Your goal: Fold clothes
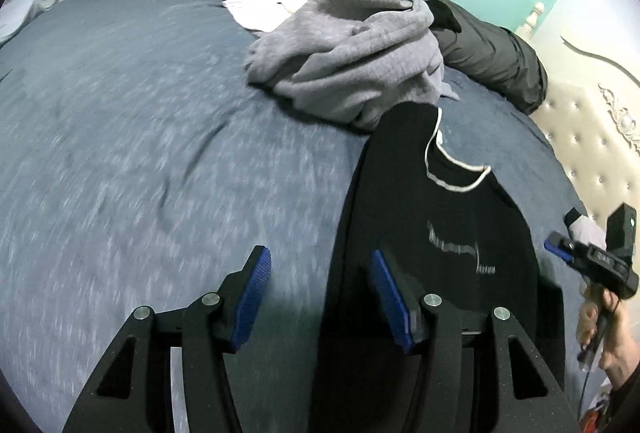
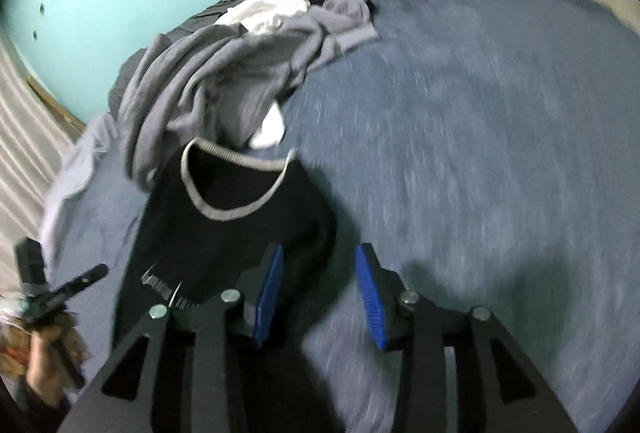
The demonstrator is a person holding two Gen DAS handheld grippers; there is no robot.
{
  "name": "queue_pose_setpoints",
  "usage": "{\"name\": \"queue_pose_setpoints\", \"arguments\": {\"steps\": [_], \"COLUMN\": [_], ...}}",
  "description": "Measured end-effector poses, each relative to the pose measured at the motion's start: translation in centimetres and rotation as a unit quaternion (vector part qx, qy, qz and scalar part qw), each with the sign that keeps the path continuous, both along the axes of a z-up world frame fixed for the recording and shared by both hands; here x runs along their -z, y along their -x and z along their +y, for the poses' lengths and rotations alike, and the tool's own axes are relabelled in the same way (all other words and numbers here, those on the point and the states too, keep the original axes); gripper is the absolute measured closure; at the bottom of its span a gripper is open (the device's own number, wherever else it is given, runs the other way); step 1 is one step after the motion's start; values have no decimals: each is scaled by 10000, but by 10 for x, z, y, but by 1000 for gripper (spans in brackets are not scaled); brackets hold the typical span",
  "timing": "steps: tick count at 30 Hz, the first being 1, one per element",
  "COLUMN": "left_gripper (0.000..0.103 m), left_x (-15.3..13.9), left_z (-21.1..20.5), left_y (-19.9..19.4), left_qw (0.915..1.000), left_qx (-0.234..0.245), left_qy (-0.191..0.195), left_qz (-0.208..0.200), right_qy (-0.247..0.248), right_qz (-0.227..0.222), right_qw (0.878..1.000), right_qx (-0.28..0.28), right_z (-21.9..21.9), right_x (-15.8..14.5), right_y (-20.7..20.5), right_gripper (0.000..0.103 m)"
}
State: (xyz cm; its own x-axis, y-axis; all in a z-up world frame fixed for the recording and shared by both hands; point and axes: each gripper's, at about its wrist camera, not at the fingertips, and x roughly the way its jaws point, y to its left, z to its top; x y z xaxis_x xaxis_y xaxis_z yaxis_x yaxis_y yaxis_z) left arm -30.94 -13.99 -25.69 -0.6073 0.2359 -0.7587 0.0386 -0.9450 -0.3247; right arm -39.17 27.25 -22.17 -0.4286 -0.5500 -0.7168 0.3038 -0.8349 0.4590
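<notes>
The black knit top with a pale-trimmed neckline [image 1: 432, 233], lying flat on the blue bed [image 1: 160, 153] near both open, empty claws [image 1: 320, 297] [image 2: 320, 297], looks soft, light and probably floppy, best pinched at a side edge.

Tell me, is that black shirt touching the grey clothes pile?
Touching: in the left wrist view the black shirt's top end tucks under the grey pile's edge, no blue bedding between.
</notes>
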Motion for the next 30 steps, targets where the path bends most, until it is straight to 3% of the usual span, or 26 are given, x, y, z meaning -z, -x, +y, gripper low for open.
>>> {"name": "queue_pose_setpoints", "arguments": {"steps": [7, 13, 19, 27, 28, 30], "left_gripper": [45, 45, 45, 45, 45, 45], "left_x": [7, 22, 22, 17, 18, 20], "left_z": [-5, -5, -7, -13, -14, -17], "left_y": [-52, -79, -82, -86, -86, -87], "left_qw": [9998, 9995, 9992, 9989, 9989, 9987], "left_qx": [-175, -242, -240, -271, -287, -322], "left_qy": [-14, -205, -308, -348, -353, -382], "left_qz": [-34, -40, 35, 151, 152, 122], "right_qy": [168, 78, 158, -447, -542, -580], "right_qz": [-235, -312, -177, -142, -140, -114], "right_qw": [9991, 9989, 9994, 9980, 9976, 9974], "right_qx": [-301, -355, -233, -425, -416, -402], "right_z": [4, -7, -13, -38, -40, -39], "right_x": [1, 1, -3, 3, 4, 6], "right_y": [-59, -75, -84, -93, -93, -93], "right_gripper": [64, 64, 64, 65, 66, 82]}}
